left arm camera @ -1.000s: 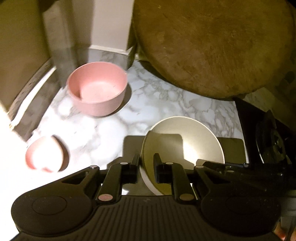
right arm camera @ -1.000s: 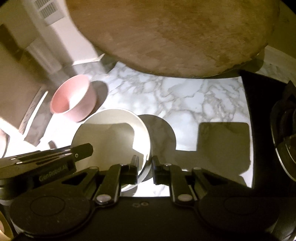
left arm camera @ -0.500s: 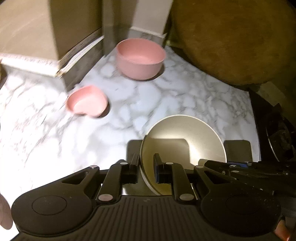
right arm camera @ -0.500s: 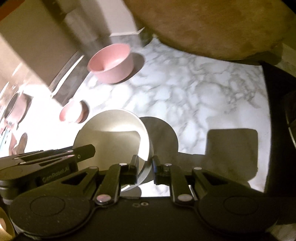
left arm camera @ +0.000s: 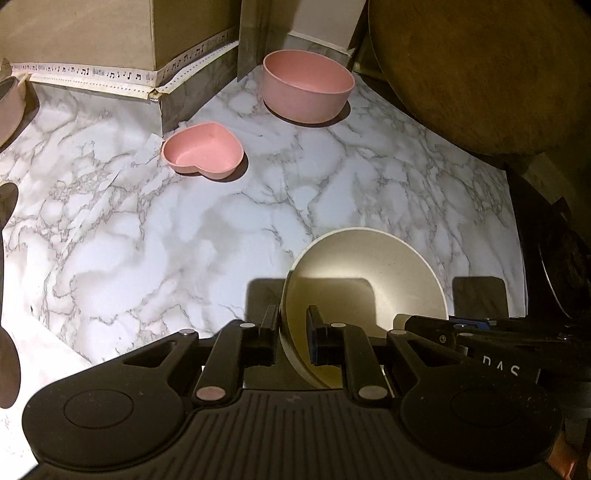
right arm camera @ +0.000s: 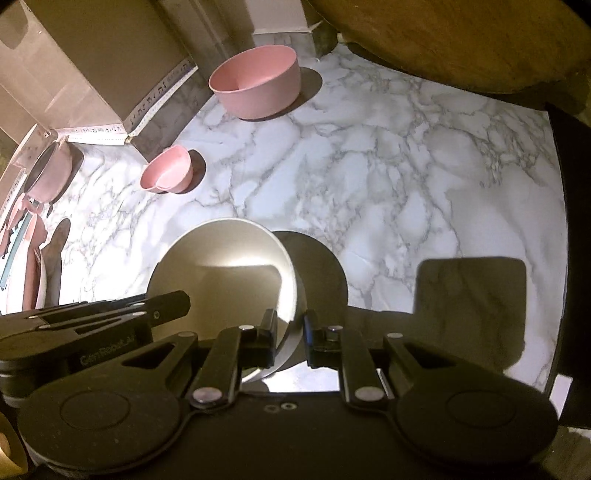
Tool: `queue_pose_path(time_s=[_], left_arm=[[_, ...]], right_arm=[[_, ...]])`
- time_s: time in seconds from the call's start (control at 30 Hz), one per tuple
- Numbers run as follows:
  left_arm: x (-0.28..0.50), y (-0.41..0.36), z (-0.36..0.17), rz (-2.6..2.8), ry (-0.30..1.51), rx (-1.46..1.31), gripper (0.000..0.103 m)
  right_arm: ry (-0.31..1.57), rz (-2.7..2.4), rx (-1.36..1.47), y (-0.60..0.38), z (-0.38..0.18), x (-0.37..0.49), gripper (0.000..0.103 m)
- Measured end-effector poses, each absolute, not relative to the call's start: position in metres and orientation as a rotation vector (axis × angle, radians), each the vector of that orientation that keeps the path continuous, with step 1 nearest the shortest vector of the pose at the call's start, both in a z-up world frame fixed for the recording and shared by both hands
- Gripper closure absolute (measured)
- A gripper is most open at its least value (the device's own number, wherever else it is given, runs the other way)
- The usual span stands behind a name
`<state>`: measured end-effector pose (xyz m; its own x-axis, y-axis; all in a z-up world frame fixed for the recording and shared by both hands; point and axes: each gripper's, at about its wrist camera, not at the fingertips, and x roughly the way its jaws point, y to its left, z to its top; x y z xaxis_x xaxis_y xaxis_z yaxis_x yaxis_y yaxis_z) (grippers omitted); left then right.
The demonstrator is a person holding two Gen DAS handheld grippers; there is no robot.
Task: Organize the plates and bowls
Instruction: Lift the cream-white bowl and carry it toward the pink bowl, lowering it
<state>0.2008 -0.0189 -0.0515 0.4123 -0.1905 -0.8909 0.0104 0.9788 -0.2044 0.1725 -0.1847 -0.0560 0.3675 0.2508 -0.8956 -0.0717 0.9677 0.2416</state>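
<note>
Pinching opposite sides of the rim, the left gripper [left arm camera: 291, 334] and the right gripper [right arm camera: 290, 338] carry the cream bowl [left arm camera: 365, 280] between them, each with one finger inside the wall and one outside, clamped onto it. The bowl hangs tilted above the marble counter [left arm camera: 177, 229], with its shadow on the counter beneath it, well apart from the round pink bowl [left arm camera: 306, 90] at the back and the pink heart-shaped dish [left arm camera: 203, 151] nearer the cardboard box [left arm camera: 77, 33]. It looks light, rigid and smooth, probably slick under the pads, so a thin rim grip could let it pivot or slip. Holding well down the wall on both sides seems safest, then lowering it level.
</note>
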Motion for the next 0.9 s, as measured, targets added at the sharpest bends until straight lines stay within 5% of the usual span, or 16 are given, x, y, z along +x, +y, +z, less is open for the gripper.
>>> queue_pose_path(time_s=[0.43, 0.9], left_arm=[[0.196, -0.021, -0.054, -0.136, 1.148, -0.171, 0.088], [0.190, -0.019, -0.037, -0.155, 1.096, -0.126, 0.088]], right_arm=[[1.196, 0.197, 0.187, -0.188, -0.062, 0.168, 0.090], [1.136, 0.204, 0.187, -0.195, -0.039, 0.169, 0.077]])
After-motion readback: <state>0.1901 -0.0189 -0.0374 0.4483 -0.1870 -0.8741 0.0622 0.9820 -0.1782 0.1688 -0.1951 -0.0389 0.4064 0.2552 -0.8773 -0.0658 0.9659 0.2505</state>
